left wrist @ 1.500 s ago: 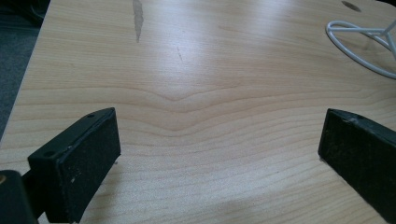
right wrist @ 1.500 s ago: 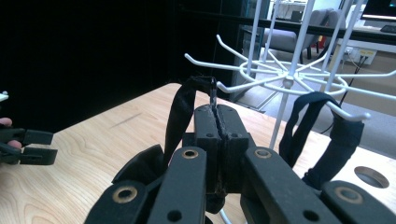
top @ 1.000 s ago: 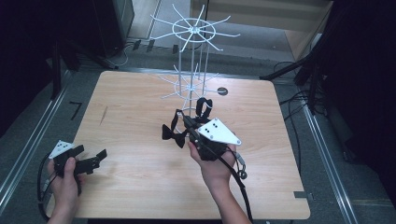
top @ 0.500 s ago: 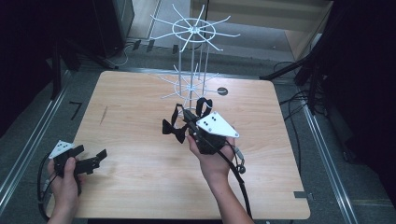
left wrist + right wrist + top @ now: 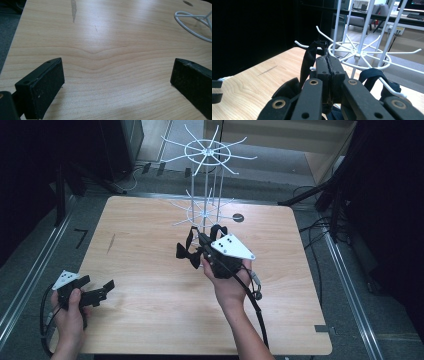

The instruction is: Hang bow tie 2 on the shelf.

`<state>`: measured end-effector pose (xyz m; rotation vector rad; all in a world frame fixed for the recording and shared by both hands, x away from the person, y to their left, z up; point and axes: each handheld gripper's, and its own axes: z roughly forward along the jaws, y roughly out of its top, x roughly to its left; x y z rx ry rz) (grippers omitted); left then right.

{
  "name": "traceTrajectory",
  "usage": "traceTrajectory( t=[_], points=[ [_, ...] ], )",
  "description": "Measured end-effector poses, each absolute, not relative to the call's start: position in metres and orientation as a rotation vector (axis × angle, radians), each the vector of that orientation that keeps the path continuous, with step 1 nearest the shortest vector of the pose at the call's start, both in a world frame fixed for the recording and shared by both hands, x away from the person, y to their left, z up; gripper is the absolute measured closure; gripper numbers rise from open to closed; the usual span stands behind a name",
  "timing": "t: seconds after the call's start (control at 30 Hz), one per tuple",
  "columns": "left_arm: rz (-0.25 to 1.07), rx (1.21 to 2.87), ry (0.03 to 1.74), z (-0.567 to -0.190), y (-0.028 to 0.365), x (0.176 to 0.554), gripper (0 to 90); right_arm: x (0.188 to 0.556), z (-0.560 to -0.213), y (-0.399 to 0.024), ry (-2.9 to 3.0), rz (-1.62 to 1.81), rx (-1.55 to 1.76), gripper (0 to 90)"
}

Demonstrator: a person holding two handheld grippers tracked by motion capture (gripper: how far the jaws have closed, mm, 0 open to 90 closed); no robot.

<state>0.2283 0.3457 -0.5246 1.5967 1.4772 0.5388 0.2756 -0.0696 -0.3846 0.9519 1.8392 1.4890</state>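
1. The right tongs (image 5: 199, 241) are seen clenched tight on a black strap (image 5: 310, 58), whose fabric is pinched in the seam between the two pads in the right gripper view; the strap is held up at the lower ring of the white wire rack (image 5: 206, 195), just beside one of its hooked prongs.
2. A bow-shaped black piece (image 5: 184, 254) of the same item is seen hanging below the right tongs, above the tabletop (image 5: 150, 270), near the rack's base.
3. A second dark strap loop (image 5: 374, 75) is seen draped over a white prong at the right of the right gripper view.
4. The left tongs (image 5: 105, 287) are held released, jaws wide apart with nothing between them (bare wood is seen between the pads in the left gripper view), low over the near left corner of the tabletop, well apart from the rack.
5. The tabletop is a pale wood-grain board with rounded corners, a small dark round hole (image 5: 238, 217) near its far edge and a grey scuff (image 5: 73, 10) on its left part.
6. The rack is made of thin white wire: upright rods, two rings, radiating prongs with upturned tips.
7. Grey floor, cables and dark surroundings are seen around the tabletop.
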Motion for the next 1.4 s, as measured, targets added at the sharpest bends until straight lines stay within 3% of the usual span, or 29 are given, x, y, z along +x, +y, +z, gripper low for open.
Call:
traceTrajectory(
  t=[1.23,1.4],
  points=[
    [0.54,1.598,1.478,-0.525,0.346,0.228,0.0,0.296,-0.408,-0.072,1.829,1.432,1.039,89.0],
    [0.54,1.596,1.479,-0.525,0.346,0.229,0.0,0.297,-0.412,-0.072,1.842,1.429,1.033,79.8]
  ],
)
